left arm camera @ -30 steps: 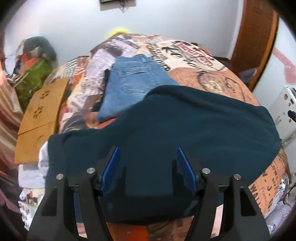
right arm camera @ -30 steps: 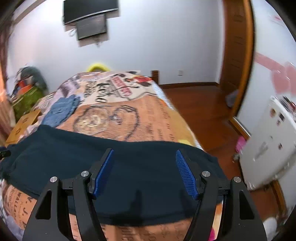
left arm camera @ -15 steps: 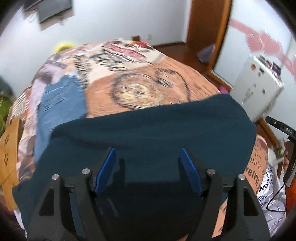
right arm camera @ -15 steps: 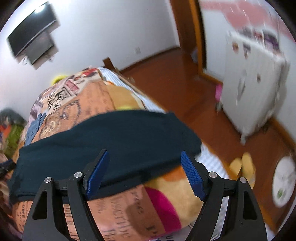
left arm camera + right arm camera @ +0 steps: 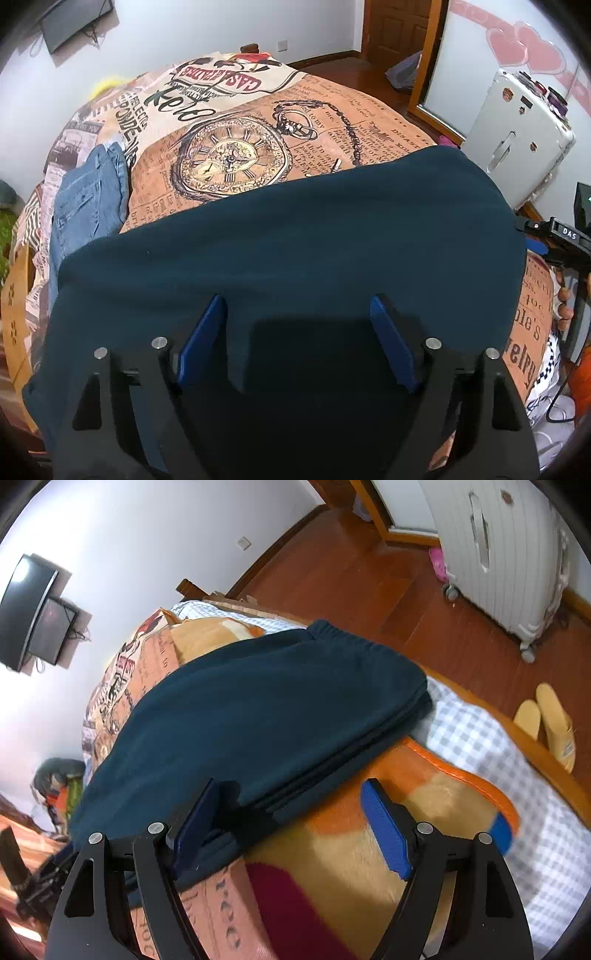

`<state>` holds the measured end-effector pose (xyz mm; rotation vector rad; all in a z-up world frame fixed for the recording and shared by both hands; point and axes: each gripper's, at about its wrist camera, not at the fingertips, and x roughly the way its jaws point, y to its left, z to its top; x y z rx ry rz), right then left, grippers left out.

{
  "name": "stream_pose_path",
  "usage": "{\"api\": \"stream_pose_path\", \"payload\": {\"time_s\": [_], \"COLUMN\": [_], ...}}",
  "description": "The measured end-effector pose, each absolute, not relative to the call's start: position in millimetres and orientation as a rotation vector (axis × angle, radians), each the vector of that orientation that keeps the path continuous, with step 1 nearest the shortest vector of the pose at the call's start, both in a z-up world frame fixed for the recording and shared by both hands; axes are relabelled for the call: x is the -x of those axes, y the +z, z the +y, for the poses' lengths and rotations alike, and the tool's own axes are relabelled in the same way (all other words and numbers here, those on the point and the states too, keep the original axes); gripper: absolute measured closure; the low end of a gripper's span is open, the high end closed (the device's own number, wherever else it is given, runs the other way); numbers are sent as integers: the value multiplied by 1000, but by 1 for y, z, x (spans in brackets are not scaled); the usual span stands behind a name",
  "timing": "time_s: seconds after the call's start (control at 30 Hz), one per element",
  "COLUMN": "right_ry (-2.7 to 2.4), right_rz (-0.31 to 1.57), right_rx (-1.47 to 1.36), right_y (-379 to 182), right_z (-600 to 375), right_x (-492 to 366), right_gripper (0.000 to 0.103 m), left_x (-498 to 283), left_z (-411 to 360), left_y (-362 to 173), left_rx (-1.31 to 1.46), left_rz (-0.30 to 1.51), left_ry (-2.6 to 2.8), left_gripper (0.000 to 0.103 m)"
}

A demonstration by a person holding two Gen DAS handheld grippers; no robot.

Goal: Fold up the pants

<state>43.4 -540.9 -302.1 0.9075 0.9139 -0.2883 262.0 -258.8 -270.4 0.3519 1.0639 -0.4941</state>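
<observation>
Dark teal pants (image 5: 288, 243) lie folded lengthwise across the near part of the patterned bedspread (image 5: 236, 155). My left gripper (image 5: 295, 339) is open and empty, hovering over the pants' near edge. In the right wrist view the pants (image 5: 258, 709) show stacked layers and an elastic waistband at the far end. My right gripper (image 5: 291, 834) is open and empty, above the pants' near edge and the bedspread (image 5: 332, 867). The right gripper also shows at the right edge of the left wrist view (image 5: 565, 240).
Folded blue jeans (image 5: 88, 199) lie on the bed's left side. A wooden board (image 5: 14, 306) sits at the far left. A white suitcase (image 5: 506, 554) and yellow slippers (image 5: 550, 720) stand on the wood floor. The bed's checked sheet edge (image 5: 517, 812) is at right.
Both grippers have swung to the right and turned. The left now faces the middle of the pants; the right tilts over the waistband end. The pants lie still.
</observation>
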Motion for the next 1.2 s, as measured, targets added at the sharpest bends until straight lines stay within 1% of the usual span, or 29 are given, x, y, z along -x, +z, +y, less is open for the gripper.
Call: {"api": "stream_pose_path", "payload": {"time_s": [0.13,0.2,0.27,0.3,0.33,0.37,0.4,0.47,0.57,0.67,0.93,1.07,1.2], "right_ry": [-278,-281,-279,-278,-276,-277,-280,-287,-284,-281,-224,-149,-60], "right_rz": [893,876,854,845,837,825,818,801,782,751,644,602,589], "right_rx": [-958,-972,-977,-980,-988,-1001,-1004,-991,-958,-895,-725,-600,-469], "right_y": [-309,-311,-310,-310,-311,-311,-311,-306,-296,-278,-218,-184,-161], "right_z": [-547,-550,-554,-556,-560,-562,-565,-567,-567,-564,-543,-515,-480], "right_x": [-47,-48,-48,-49,-50,-49,-50,-49,-53,-55,-65,-77,-89], "right_gripper": [27,29,41,44,50,58,62,82,87,89,90,90,90], "left_x": [-263,-263,-263,-263,-263,-263,-262,-262,-259,-254,-241,-237,-233], "left_z": [-263,-264,-264,-264,-264,-264,-264,-264,-264,-261,-241,-221,-199], "left_y": [-272,-272,-272,-272,-272,-272,-272,-271,-268,-262,-232,-215,-203], "left_rx": [-359,-363,-363,-363,-363,-364,-364,-367,-369,-361,-310,-264,-225], "left_rz": [1060,1058,1057,1057,1057,1056,1055,1050,1040,1025,953,915,890], "left_ry": [-486,-486,-485,-485,-485,-484,-483,-479,-475,-481,-478,-457,-431], "left_gripper": [20,20,20,20,20,20,20,20,20,20,20,20,20]}}
